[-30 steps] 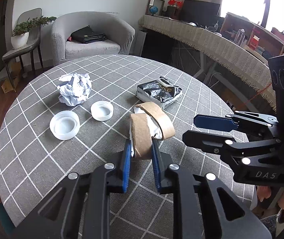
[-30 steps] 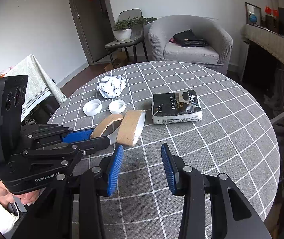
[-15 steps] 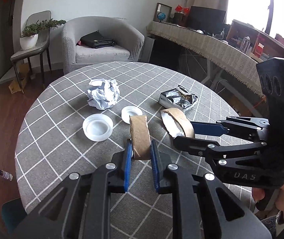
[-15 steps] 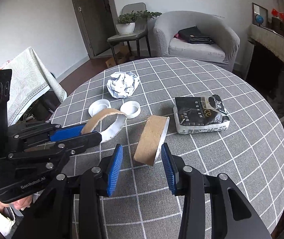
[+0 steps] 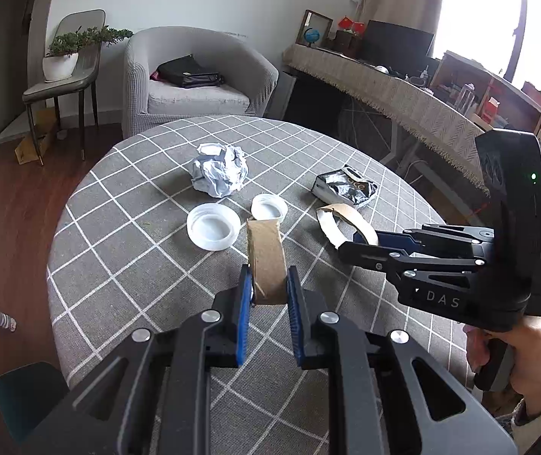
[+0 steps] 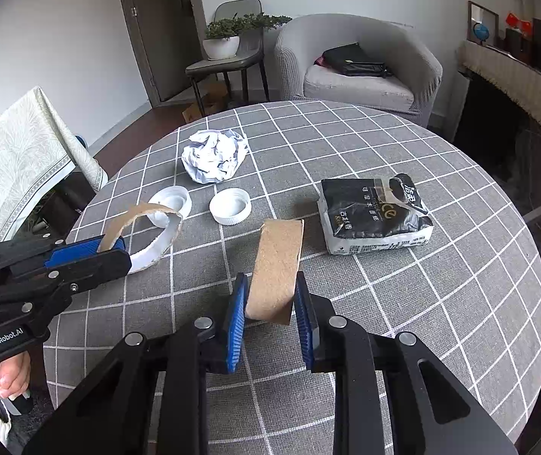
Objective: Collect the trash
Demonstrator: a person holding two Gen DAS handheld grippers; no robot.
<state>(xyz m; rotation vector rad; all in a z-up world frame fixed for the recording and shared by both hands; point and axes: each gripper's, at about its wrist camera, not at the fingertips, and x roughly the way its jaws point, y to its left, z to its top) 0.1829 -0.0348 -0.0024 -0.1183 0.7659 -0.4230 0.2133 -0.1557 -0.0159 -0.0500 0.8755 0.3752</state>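
Left wrist view: the left tongs (image 5: 268, 290) are clamping a brown cardboard strip (image 5: 265, 256) above the desk (image 5: 118, 265); two white lids (image 5: 213, 226) and crumpled paper (image 5: 219, 170) are lying ahead; right tongs (image 5: 361, 244) off to the right are gripping a curled cardboard ring (image 5: 346, 220).

Right wrist view: the right tongs (image 6: 270, 297) are pinching their cardboard piece (image 6: 276, 269); a black packet (image 6: 375, 214) is sitting ahead-right.

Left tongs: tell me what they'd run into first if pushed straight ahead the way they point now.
The left tongs, shut on a cardboard strip, point at the two white lids. The smaller lid looks to be first in line, the larger lid just left of it. Depth is unclear, and the tongs may pass above both.
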